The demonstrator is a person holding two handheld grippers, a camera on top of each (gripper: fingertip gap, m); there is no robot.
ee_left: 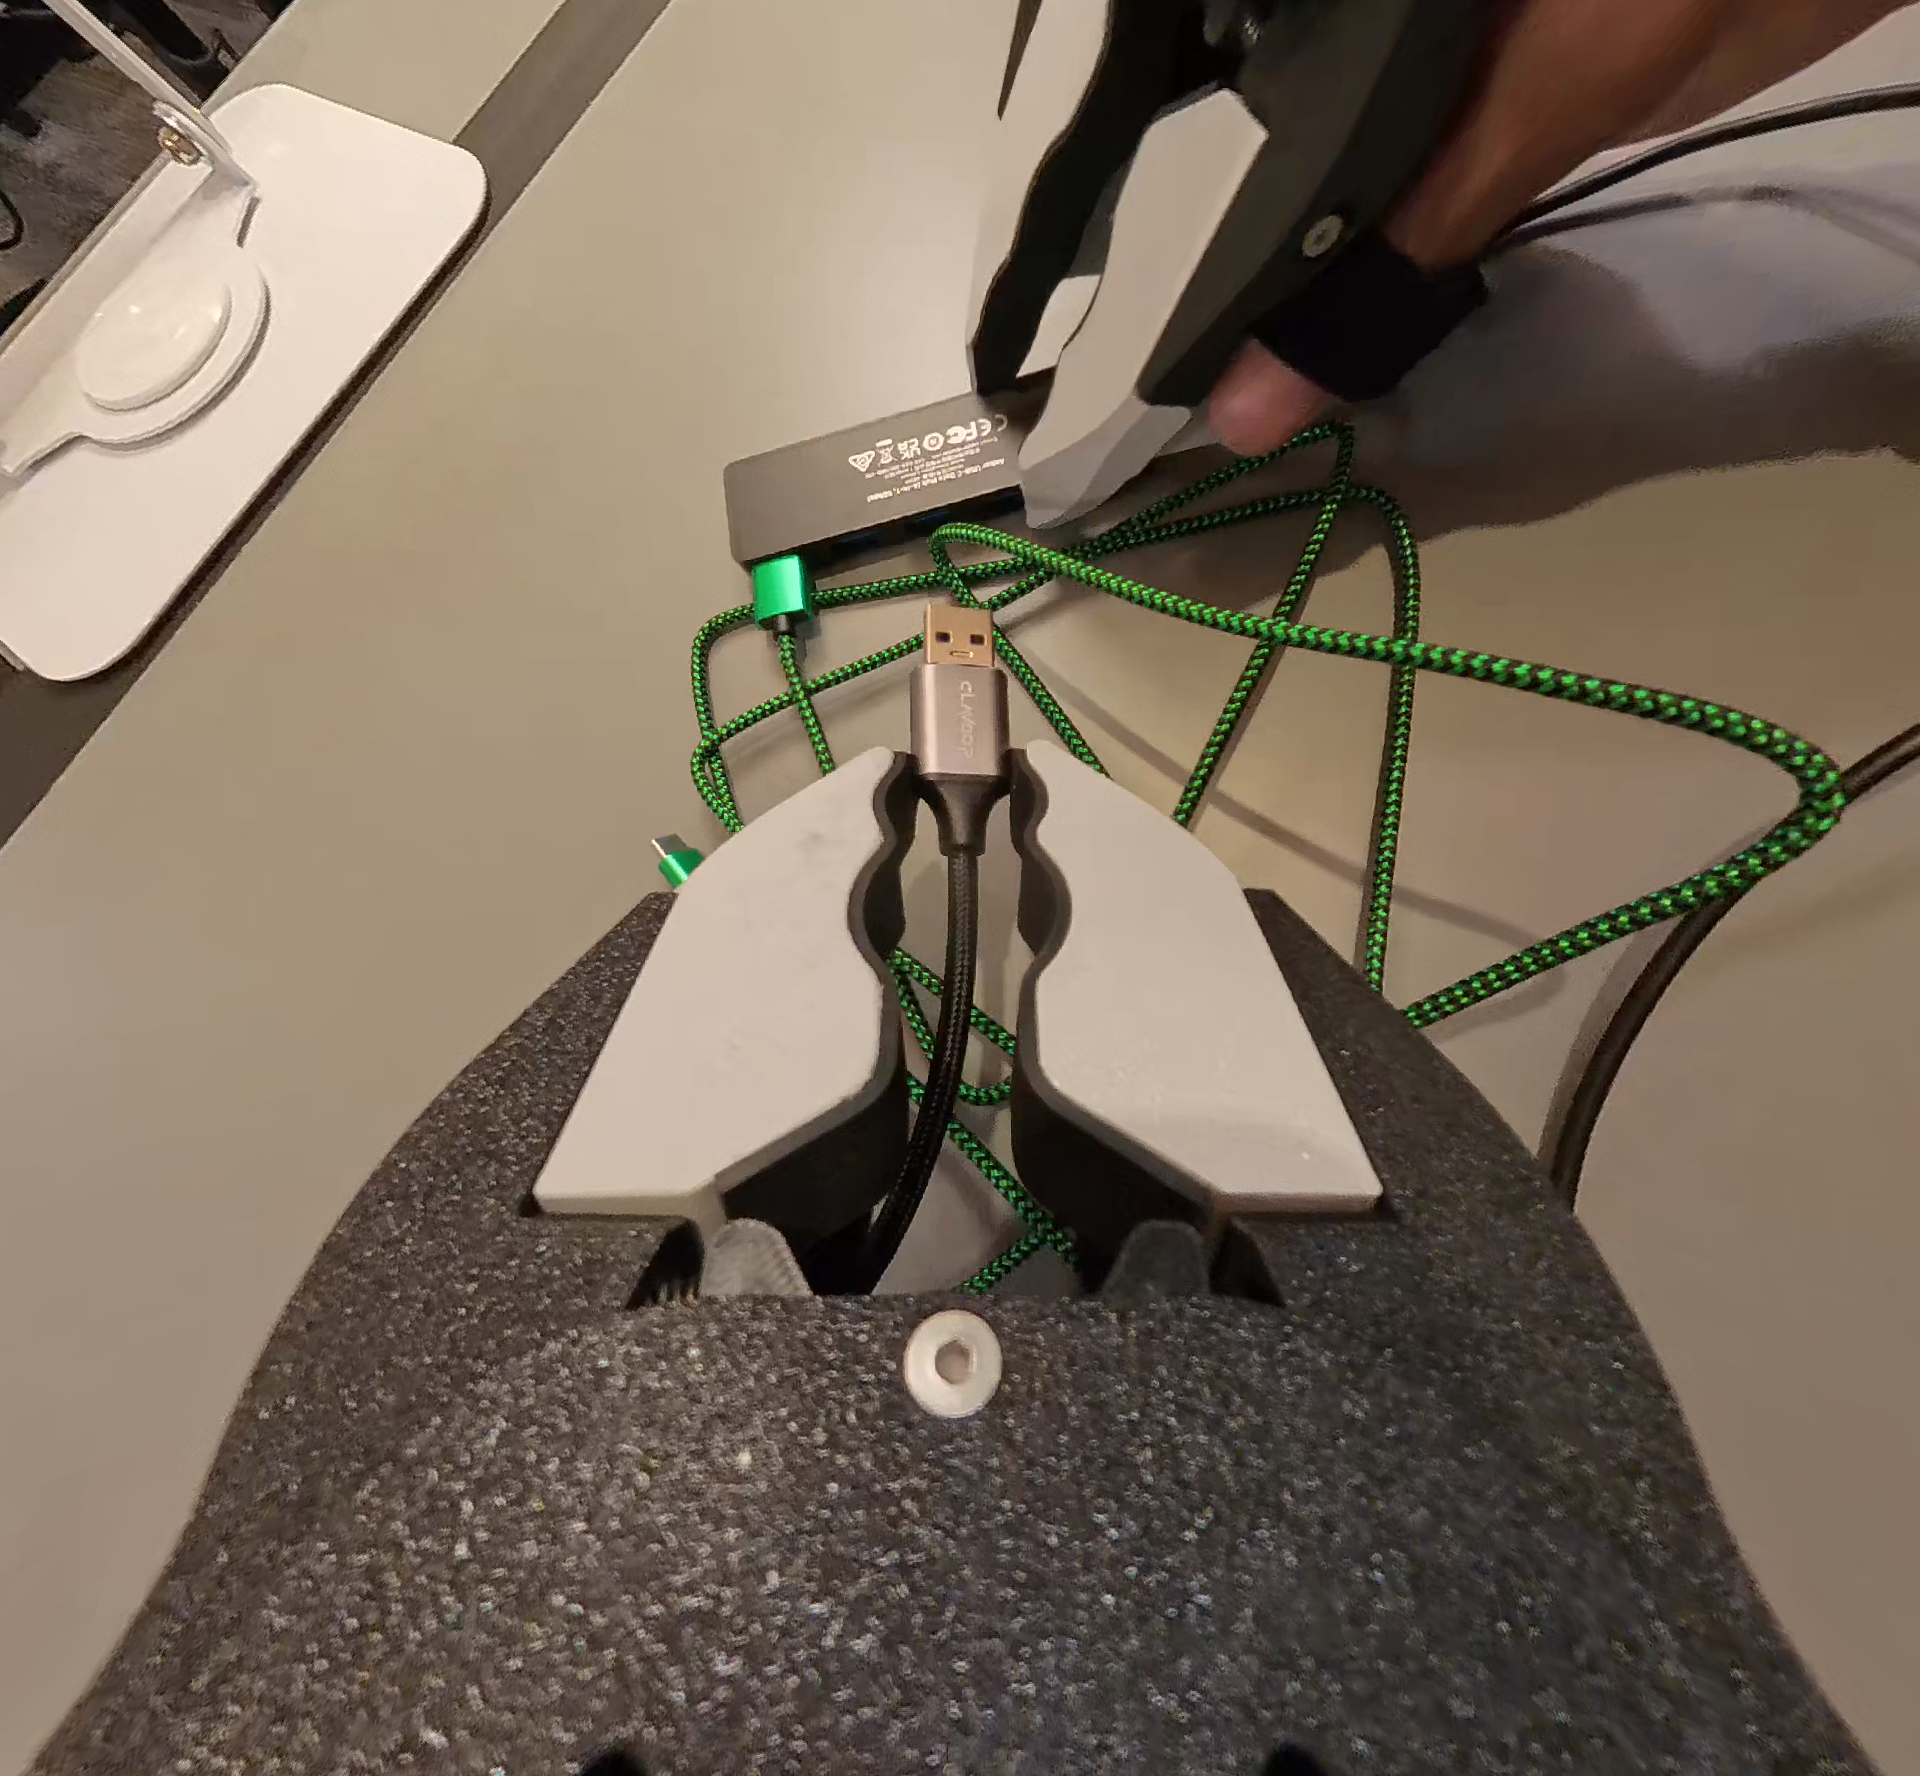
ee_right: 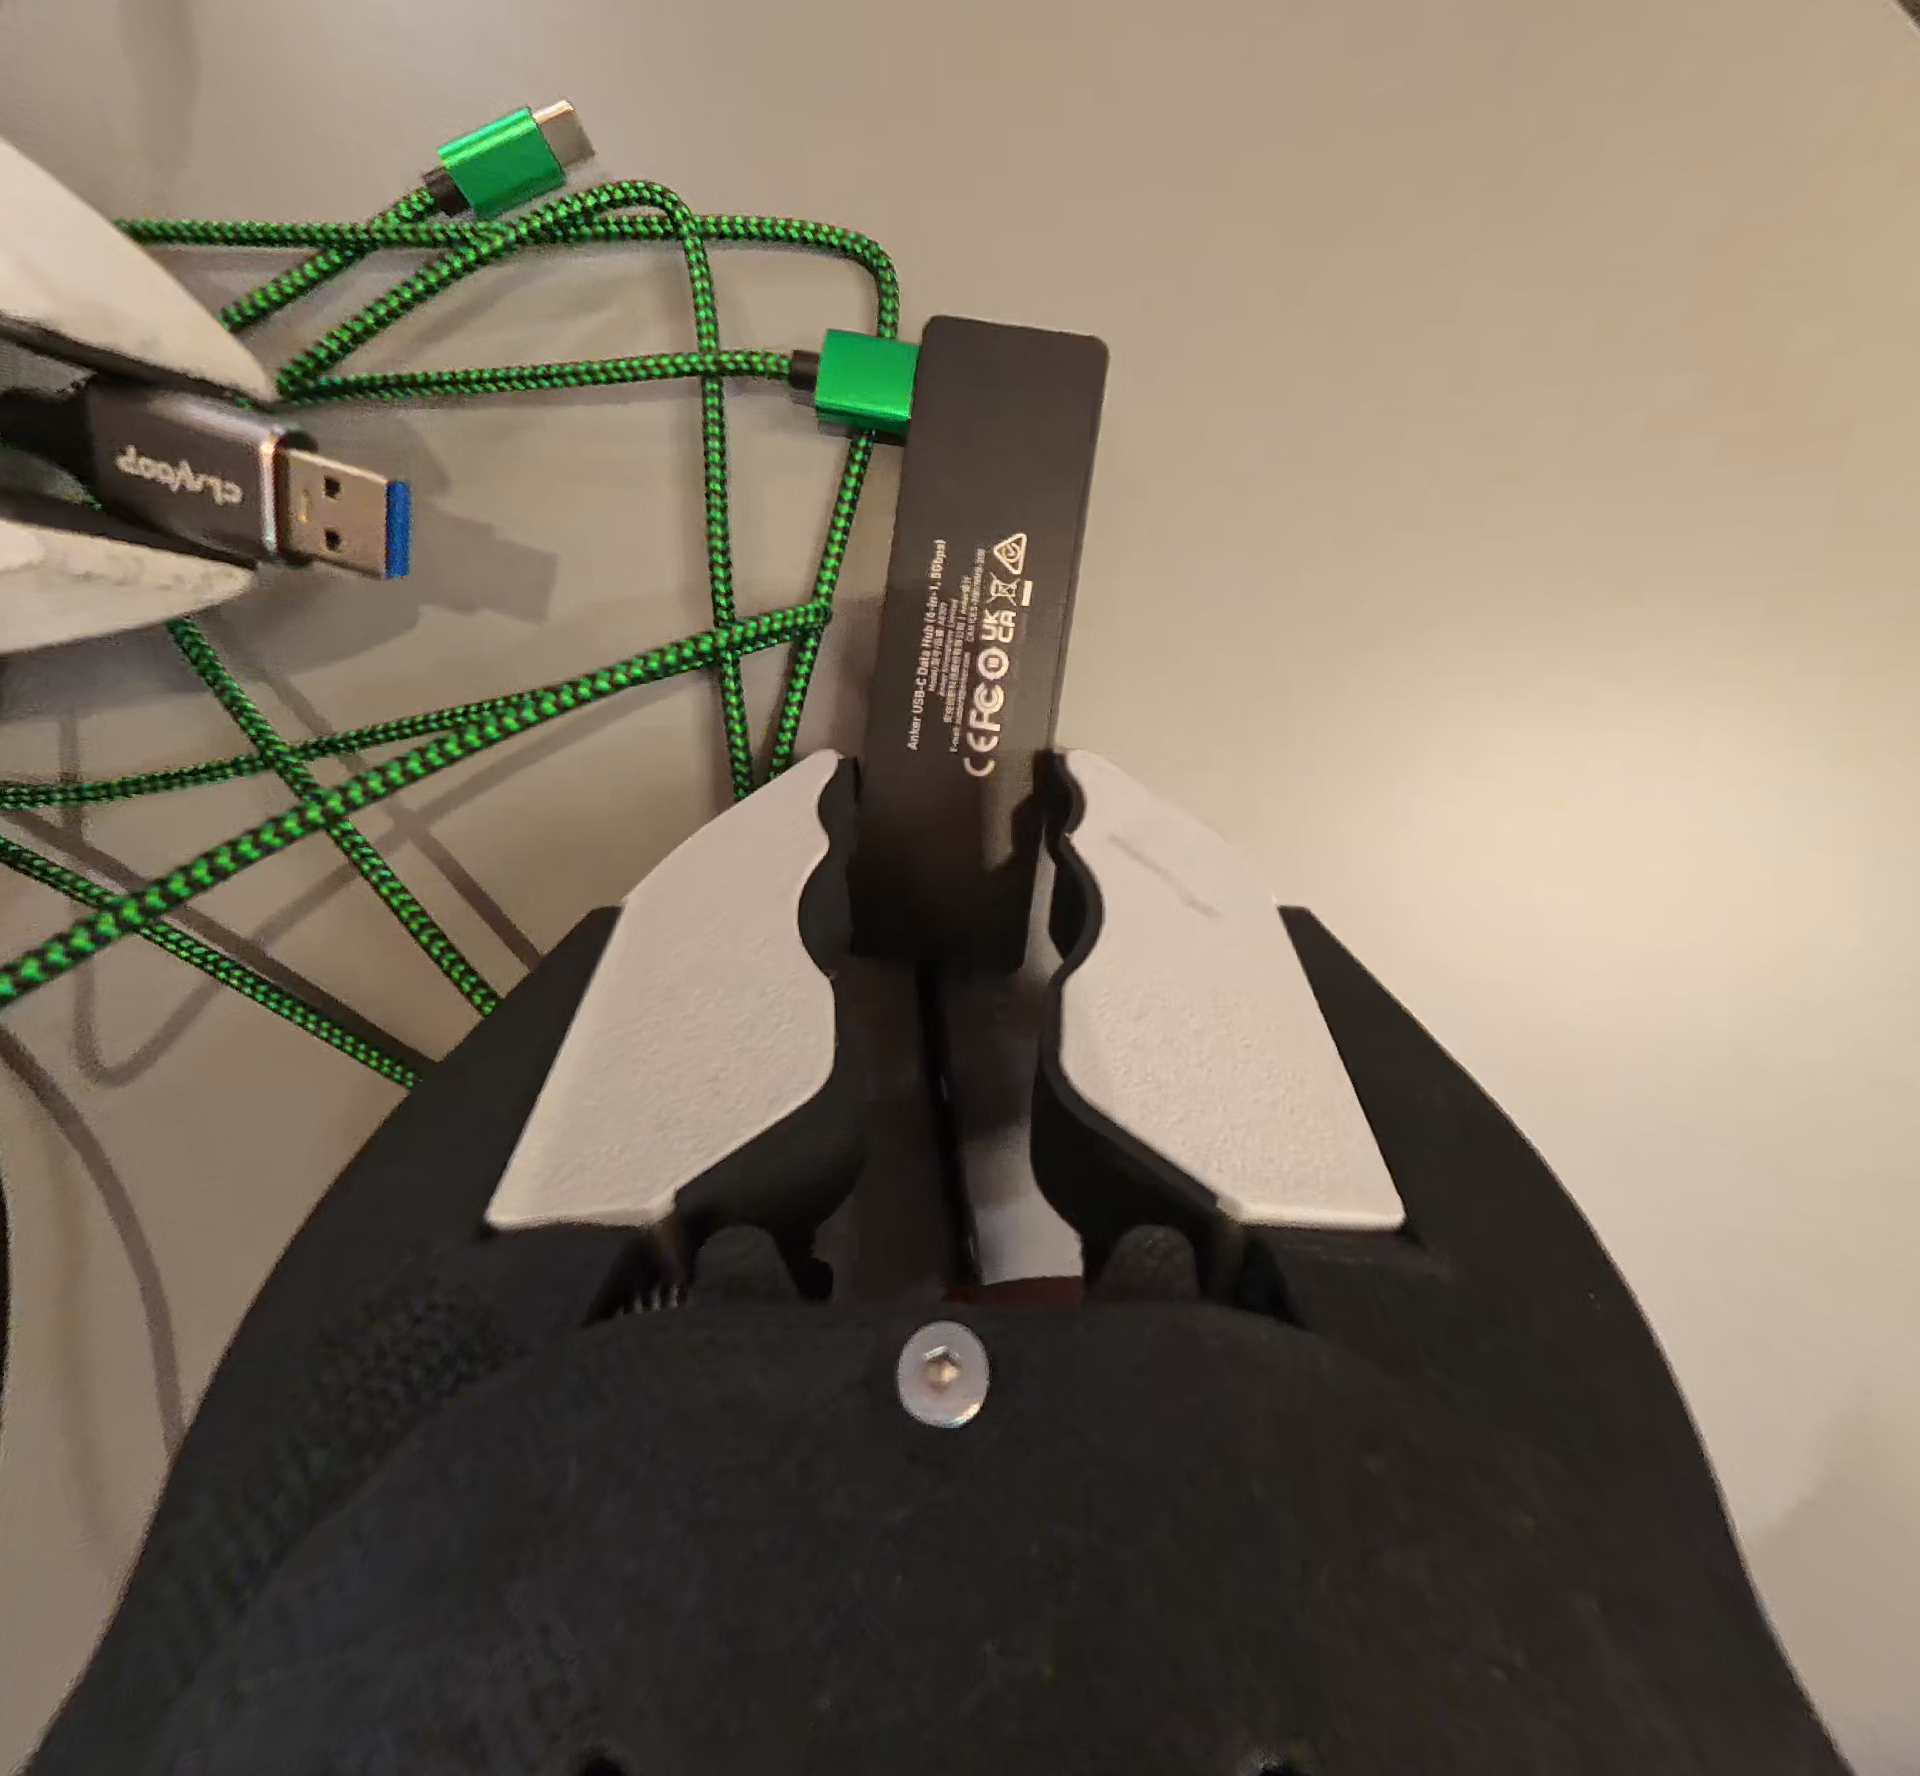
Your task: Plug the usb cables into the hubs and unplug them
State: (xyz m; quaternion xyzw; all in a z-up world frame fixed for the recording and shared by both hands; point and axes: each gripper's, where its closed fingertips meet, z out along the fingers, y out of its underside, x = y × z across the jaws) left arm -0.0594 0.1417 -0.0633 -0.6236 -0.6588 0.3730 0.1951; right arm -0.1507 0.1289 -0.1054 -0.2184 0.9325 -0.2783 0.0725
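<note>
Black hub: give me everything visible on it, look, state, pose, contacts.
The hub is a slim, flat black bar, matte, probably plastic, with white printing on its upward face. It lies flat on the grey table. The right gripper is shut on one end. A green plug sits in a side port near the far end; the neighbouring ports look empty. The grey plug in the left gripper points at it, not inserted.

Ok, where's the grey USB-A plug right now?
Left wrist view: the grey plug is clamped in the left gripper, tip aimed at the black hub, just short of its ports, right of the green plug.
</note>
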